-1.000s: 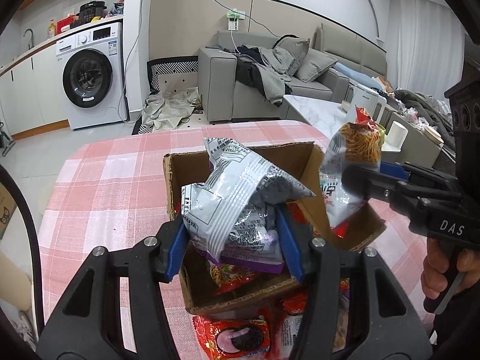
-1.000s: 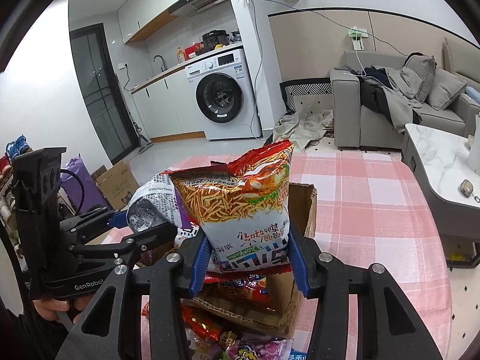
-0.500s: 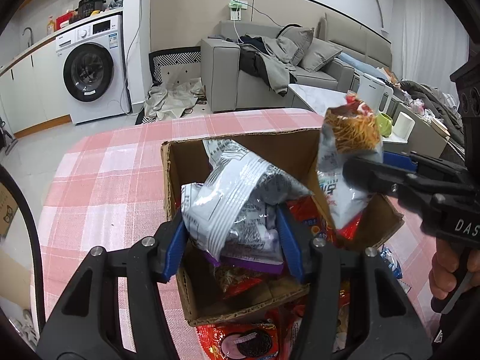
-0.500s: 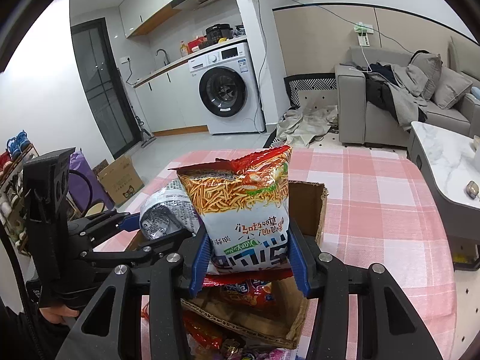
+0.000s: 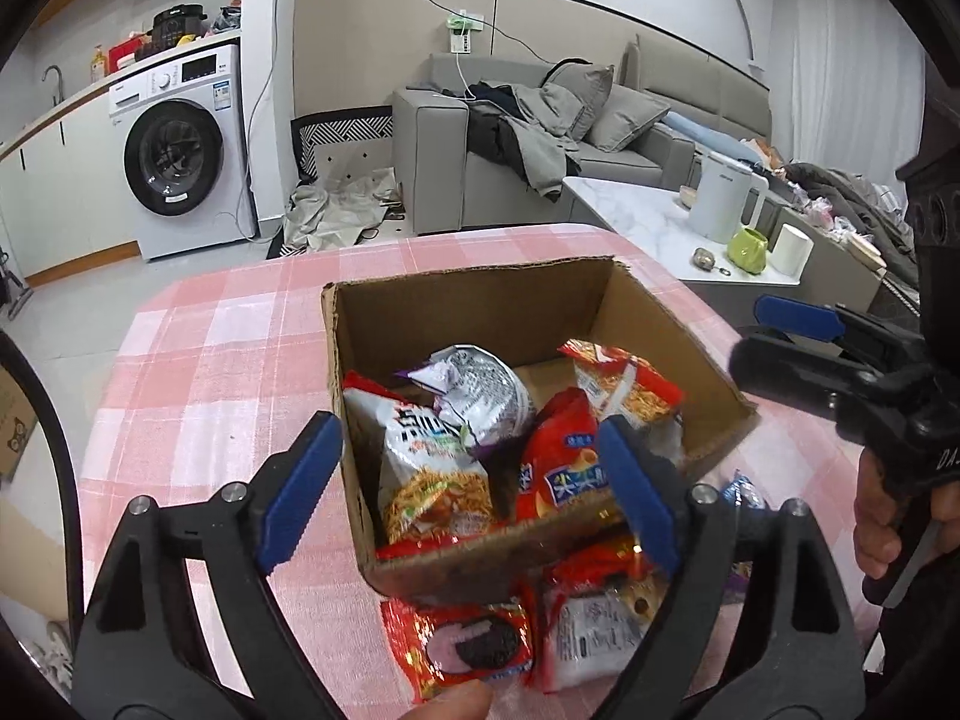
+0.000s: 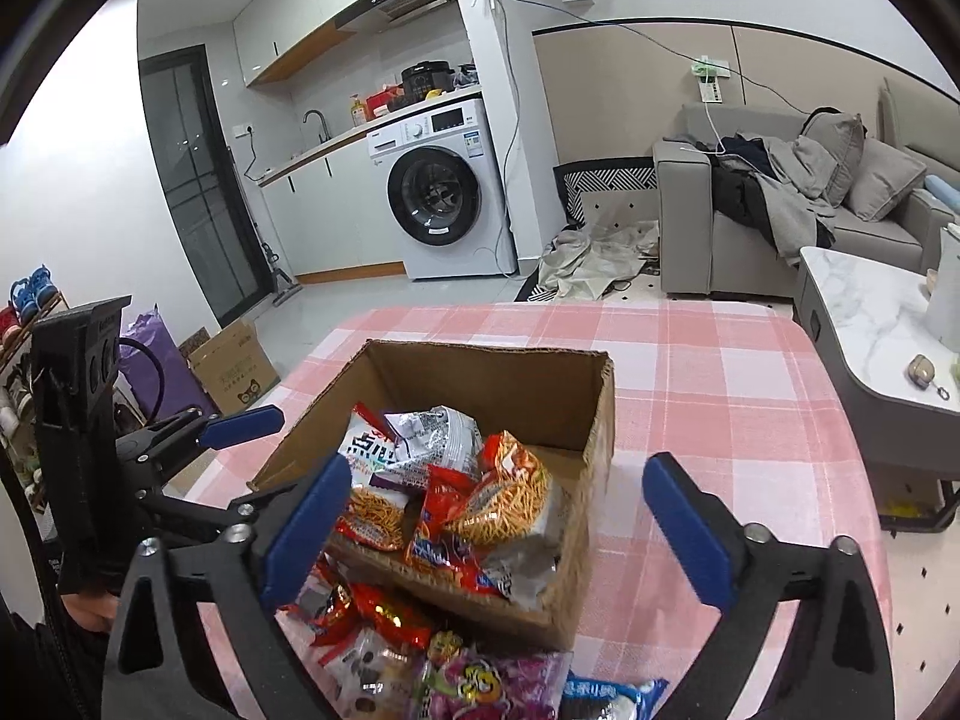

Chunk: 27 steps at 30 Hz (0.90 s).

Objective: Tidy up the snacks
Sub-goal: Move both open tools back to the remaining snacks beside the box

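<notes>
An open cardboard box point(image 5: 468, 312) point(image 6: 480, 384) stands on the pink plaid table point(image 5: 228, 372) and holds several snack bags. A silver-grey bag point(image 5: 480, 390) point(image 6: 420, 438) lies in it, with an orange noodle-snack bag point(image 5: 624, 390) point(image 6: 516, 492) beside it. My left gripper point(image 5: 468, 450) hovers over the box's near edge. Its jaws are opening and its blue pads touch nothing. My right gripper point(image 6: 498, 480) hangs over the box's near right corner. Its jaws are also opening wide, clear of the noodle bag below. Each gripper shows at the edge of the other's view.
Loose packets lie on the table in front of the box, among them a red cookie pack point(image 5: 462, 648) and a pink pack point(image 6: 498, 684). A marble coffee table point(image 5: 648, 222) with a white kettle point(image 5: 726, 204) stands to the right. Behind are a sofa and a washing machine.
Both grippers have opened. The silver-grey bag left the left gripper and the noodle bag left the right one. Both bags now lie inside the box.
</notes>
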{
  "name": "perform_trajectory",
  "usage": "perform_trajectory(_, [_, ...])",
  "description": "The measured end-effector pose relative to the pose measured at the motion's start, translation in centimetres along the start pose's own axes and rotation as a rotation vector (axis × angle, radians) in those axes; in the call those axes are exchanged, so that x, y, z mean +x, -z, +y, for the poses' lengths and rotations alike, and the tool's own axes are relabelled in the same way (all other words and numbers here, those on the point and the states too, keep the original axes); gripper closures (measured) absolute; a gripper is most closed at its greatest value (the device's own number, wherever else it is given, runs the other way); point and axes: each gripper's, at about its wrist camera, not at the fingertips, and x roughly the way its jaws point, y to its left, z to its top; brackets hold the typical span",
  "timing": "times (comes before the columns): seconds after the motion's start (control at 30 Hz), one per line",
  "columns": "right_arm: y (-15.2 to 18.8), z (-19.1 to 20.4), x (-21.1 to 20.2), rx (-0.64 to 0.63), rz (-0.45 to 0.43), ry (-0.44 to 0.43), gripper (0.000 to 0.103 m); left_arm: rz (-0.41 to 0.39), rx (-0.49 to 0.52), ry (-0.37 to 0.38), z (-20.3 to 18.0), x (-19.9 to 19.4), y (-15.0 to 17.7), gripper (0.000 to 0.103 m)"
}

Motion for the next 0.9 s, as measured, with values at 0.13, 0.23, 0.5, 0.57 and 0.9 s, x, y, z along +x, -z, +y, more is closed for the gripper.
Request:
perform_trajectory(0.13, [1.3,-0.4,-1.5,0.036,-0.016,0.004,0.0,-0.018,-0.017,-0.01,0.3,-1.5,1.0,0.001])
perform_trajectory(0.23, [2.1,-0.3,-2.2,0.023,-0.002,0.015,0.0,-0.022,-0.031,-0.025,0.7,-2.6,1.8,0.001])
perform_trajectory(0.5, [3.9,0.2,-4.1,0.023,-0.004,0.063,0.0,-0.014,-0.052,-0.029,1.1,-4.6,3.6,0.001])
perform_trajectory(0.57, [4.4,0.2,-4.5,0.027,-0.005,0.066,0.0,-0.01,-0.041,-0.039,1.0,-5.0,4.1,0.001])
perform_trajectory(0.9, [6.7,-0.9,-5.9,0.055,0.01,0.116,0.0,0.033,-0.046,-0.06,1.3,-5.6,7.2,0.001])
